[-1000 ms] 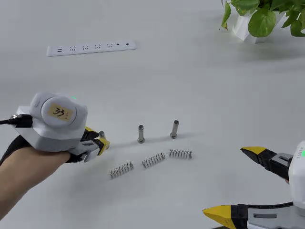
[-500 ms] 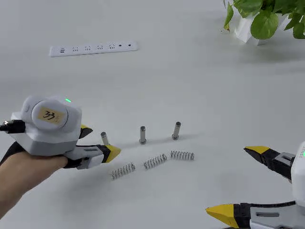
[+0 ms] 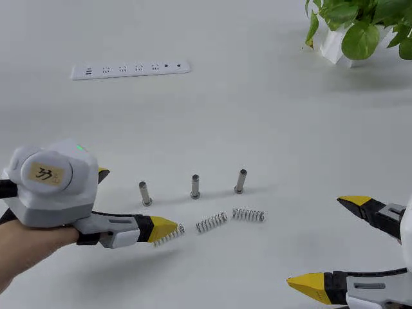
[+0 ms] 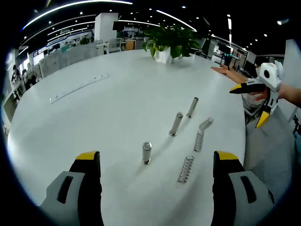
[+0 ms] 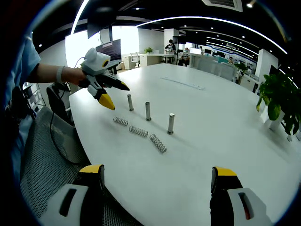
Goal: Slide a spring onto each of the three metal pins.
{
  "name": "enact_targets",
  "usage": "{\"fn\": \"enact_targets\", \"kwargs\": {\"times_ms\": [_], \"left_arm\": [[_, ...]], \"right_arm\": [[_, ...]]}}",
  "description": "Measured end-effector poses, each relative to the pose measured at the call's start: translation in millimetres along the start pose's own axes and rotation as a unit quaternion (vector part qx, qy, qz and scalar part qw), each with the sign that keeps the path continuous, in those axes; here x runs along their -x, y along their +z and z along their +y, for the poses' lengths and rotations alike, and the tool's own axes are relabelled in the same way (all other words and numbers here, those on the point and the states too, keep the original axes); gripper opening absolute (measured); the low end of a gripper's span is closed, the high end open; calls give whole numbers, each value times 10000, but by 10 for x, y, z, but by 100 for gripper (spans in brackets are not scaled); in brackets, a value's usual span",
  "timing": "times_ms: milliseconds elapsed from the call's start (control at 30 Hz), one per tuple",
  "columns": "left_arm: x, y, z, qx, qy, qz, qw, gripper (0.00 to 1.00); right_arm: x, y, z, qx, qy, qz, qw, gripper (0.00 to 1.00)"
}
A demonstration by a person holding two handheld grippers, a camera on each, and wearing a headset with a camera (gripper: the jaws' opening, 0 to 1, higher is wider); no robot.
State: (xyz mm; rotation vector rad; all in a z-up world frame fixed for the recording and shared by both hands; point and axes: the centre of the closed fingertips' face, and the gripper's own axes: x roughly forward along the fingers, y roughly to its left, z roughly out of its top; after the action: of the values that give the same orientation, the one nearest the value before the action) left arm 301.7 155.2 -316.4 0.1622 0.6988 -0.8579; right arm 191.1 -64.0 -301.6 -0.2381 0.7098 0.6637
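White surface (image 3: 270,116) carries three upright pins (image 3: 195,186) in a row, three springs (image 3: 211,222) lying just in front, none threaded yet. Your left gripper (image 4: 156,157) has jaws spread wide, nearest pin and spring between them. Your right gripper (image 5: 157,169) sits well apart, jaws spread too. Pinch that spring mid-length, lightly, so coils don't buckle; line its bore over the pin top, slide straight down.

Upright pins (image 3: 195,186) behind springs (image 3: 211,222), wide tabletop (image 3: 270,109) around
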Motion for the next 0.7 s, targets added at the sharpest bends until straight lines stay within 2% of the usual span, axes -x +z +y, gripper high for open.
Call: {"fn": "enact_targets", "kwargs": {"times_ms": [100, 300, 400, 700], "left_arm": [[16, -6, 13, 16, 35, 11, 10000, 99], [72, 21, 34, -26, 70, -120, 9999, 99], [105, 0, 32, -69, 86, -142, 9998, 99], [217, -93, -66, -325, -7, -285, 9991, 99]], "right_arm": [[-6, 3, -9, 34, 3, 21, 10000, 94], [-17, 22, -28, 78, 9, 16, 10000, 94], [-22, 18, -38, 98, 12, 39, 9999, 94], [-36, 3, -43, 152, 48, 87, 9998, 94]]}}
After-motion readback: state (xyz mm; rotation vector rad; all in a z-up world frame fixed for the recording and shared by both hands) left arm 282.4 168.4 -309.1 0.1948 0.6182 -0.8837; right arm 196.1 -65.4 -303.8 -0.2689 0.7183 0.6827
